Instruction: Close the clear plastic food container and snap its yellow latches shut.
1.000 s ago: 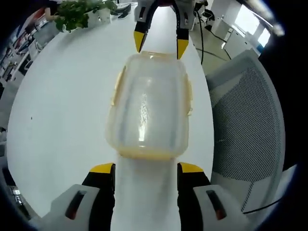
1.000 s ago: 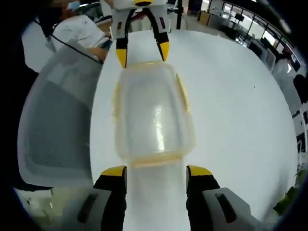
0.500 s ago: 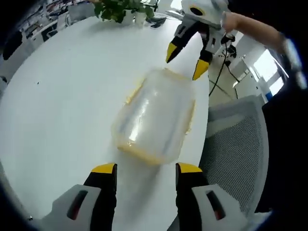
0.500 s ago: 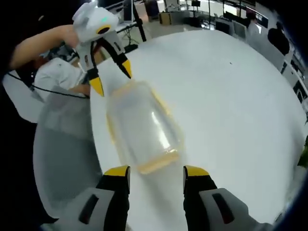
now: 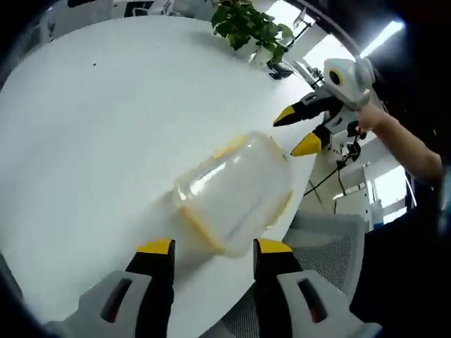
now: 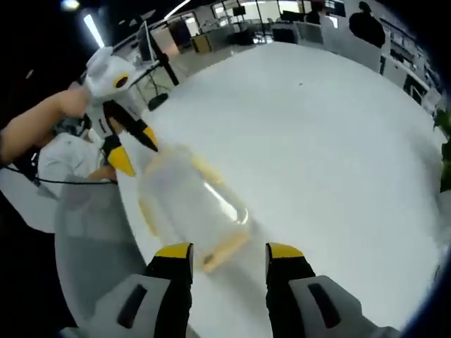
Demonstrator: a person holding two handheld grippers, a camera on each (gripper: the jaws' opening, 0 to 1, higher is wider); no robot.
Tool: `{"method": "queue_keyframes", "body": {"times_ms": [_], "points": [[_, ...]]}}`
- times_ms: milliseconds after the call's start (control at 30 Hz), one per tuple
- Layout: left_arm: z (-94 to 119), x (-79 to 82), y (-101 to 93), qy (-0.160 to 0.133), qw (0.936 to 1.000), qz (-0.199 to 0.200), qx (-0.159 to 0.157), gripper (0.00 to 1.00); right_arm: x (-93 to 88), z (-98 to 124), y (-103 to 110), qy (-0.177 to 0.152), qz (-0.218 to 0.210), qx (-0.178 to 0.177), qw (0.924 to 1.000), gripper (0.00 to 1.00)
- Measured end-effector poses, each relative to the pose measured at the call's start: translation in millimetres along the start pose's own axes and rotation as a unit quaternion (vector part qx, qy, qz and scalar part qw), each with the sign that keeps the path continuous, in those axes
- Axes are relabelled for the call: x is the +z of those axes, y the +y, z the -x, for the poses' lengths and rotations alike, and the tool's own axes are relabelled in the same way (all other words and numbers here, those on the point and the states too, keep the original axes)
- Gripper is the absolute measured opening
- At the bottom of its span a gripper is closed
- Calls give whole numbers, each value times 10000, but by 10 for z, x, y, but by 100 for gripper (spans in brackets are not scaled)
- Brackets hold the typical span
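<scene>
In the left gripper view, the round white table (image 5: 84, 127) spreads across the left side, and the clear rectangular plastic food container with yellow latches (image 5: 236, 191) lies on it near the table's edge, its lid on and a yellow latch showing along the near end. The left gripper (image 5: 206, 248), with black jaws tipped in yellow, hangs just short of that near end, jaws spread wide with nothing between them. A leafy green potted plant (image 5: 246, 21) stands at the table's far side; to the right, the right gripper (image 5: 296, 132) points at the container's far end, jaws parted and empty, held by a person's hand (image 5: 373, 116). A grey mesh office chair (image 5: 324, 243) sits beside the table. In the right gripper view, the container (image 6: 190, 208) lies just ahead of the open jaws.
</scene>
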State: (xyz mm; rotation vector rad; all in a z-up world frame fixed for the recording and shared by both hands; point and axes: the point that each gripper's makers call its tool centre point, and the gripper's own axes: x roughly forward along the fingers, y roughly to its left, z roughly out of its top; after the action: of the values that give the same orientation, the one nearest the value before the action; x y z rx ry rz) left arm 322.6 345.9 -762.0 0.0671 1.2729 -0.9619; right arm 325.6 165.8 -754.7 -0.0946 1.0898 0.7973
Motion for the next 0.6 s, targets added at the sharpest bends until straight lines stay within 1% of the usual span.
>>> {"method": "queue_keyframes", "body": {"times_ms": [33, 67, 100, 167, 200, 233, 267, 333, 400, 467, 500, 533, 600], "points": [[-1, 11, 8, -67, 9999, 86, -20, 43, 8, -4, 9, -37, -65, 16, 10000, 40], [-11, 28, 8, -139, 9997, 210, -72, 42, 11, -9, 12, -72, -227, 28, 9997, 40], [-19, 45, 1, -224, 9982, 543, -149, 42, 7, -17, 23, -93, -321, 49, 9994, 40], [-29, 55, -8, -318, 9959, 817, -201, 43, -15, -37, 9, -83, -513, 45, 9986, 39], [-32, 49, 2, -315, 9954, 884, -177, 42, -26, -45, 18, -85, -545, 45, 9985, 39], [-47, 31, 35, -304, 9959, 847, -98, 42, -38, -52, 26, -88, -578, 45, 9983, 38], [-64, 36, 51, -332, 9960, 833, -59, 42, -48, -58, 24, -86, -587, 18, 9982, 38], [-86, 50, 92, -437, 9944, 964, 67, 42, -67, -69, 18, -100, -617, -31, 9980, 37], [-110, 34, 107, -483, 9933, 1041, 137, 42, -83, -86, 23, -121, -712, -25, 9974, 35], [-128, 11, 127, -481, 9932, 1037, 206, 42, -58, -88, 19, -252, -861, -23, 9960, 32], [-136, 3, 140, -488, 9930, 1055, 225, 42, -33, -94, 28, -352, -1074, 27, 9936, 33], [-147, -10, 162, -468, 9918, 1170, 212, 42, -36, -100, 45, -359, -1156, 91, 9926, 33], [-159, -22, 151, -471, 9910, 1242, 189, 42, -84, -121, 52, -270, -1150, 101, 9930, 34]]}}
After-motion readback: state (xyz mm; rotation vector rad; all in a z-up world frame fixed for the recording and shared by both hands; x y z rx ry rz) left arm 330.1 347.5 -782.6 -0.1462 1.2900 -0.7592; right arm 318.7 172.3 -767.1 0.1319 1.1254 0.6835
